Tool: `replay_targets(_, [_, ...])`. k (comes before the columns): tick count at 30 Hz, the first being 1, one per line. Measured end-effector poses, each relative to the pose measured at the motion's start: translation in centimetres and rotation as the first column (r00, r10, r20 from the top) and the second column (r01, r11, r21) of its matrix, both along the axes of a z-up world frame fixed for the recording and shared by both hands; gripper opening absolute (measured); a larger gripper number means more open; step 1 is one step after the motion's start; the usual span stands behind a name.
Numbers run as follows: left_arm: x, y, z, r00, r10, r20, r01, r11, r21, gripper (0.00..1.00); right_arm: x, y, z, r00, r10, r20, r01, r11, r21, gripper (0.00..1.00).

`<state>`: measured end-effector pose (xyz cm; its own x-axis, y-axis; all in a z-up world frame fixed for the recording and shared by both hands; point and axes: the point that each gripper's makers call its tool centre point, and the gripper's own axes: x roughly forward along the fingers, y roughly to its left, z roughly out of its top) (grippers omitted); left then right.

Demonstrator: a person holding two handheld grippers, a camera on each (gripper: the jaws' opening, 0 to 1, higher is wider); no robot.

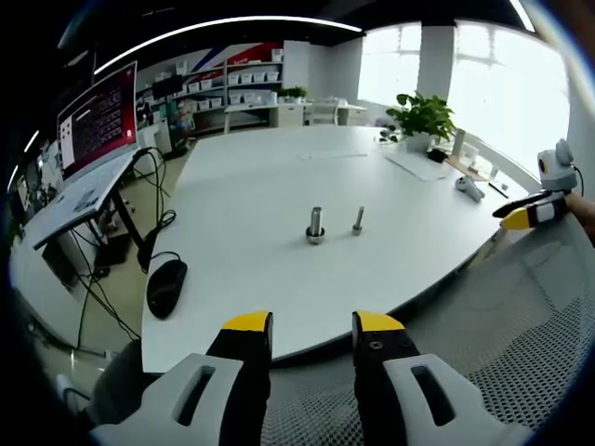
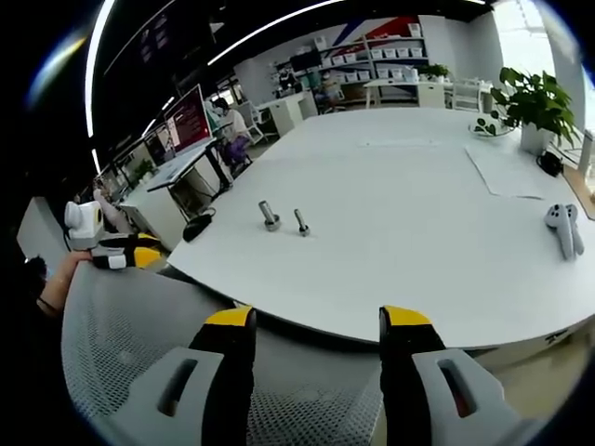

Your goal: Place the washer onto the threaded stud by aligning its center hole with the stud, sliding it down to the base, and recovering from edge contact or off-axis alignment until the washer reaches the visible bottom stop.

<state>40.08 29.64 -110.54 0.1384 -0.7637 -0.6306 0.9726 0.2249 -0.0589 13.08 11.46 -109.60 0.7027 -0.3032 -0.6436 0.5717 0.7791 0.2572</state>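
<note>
Nearest to me in the left gripper view, my left gripper point(image 1: 311, 327) is spread wide with nothing between its yellow-tipped jaws, hanging over a grey mesh chair back point(image 1: 521, 316) just short of the counter's point(image 1: 279, 204) near edge. My right gripper point(image 2: 316, 321) is spread and holding nothing as well, also above the mesh, in front of the near edge in its own view.

Out on the white counter, towards the middle and well apart from both grippers, two small metal pieces stand upright just beside each other. One is a thicker stud point(image 1: 315, 226) with a ring at its foot that looks like the washer, though it is too small for me to tell for sure. Beside it stands a thinner bolt point(image 1: 358, 220).

A black mouse point(image 1: 165, 286) lies near the counter's left edge in the left gripper view, its cable trailing off the side. A potted plant point(image 1: 420, 119) sits towards the far right edge, and a white controller point(image 2: 563, 228) lies near the right edge in the right gripper view. Beyond the left side stands a desk with a monitor point(image 1: 98, 122) showing a red screen.
</note>
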Motion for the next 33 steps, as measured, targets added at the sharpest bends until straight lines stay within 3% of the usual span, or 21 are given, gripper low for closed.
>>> replay_targets(21, [0.06,-0.01,0.03,1.0,0.007,-0.001,-0.007,1.0,-0.006,0.32,-0.15,-0.07,0.08,1.0,-0.019,0.009,0.019,1.0,0.0,0.56])
replay_targets(33, [0.07,-0.02,0.02,1.0,0.007,-0.001,-0.007,1.0,-0.005,0.32,0.0,-0.02,0.16,0.998,-0.037,0.048,0.036,0.999,0.031,0.55])
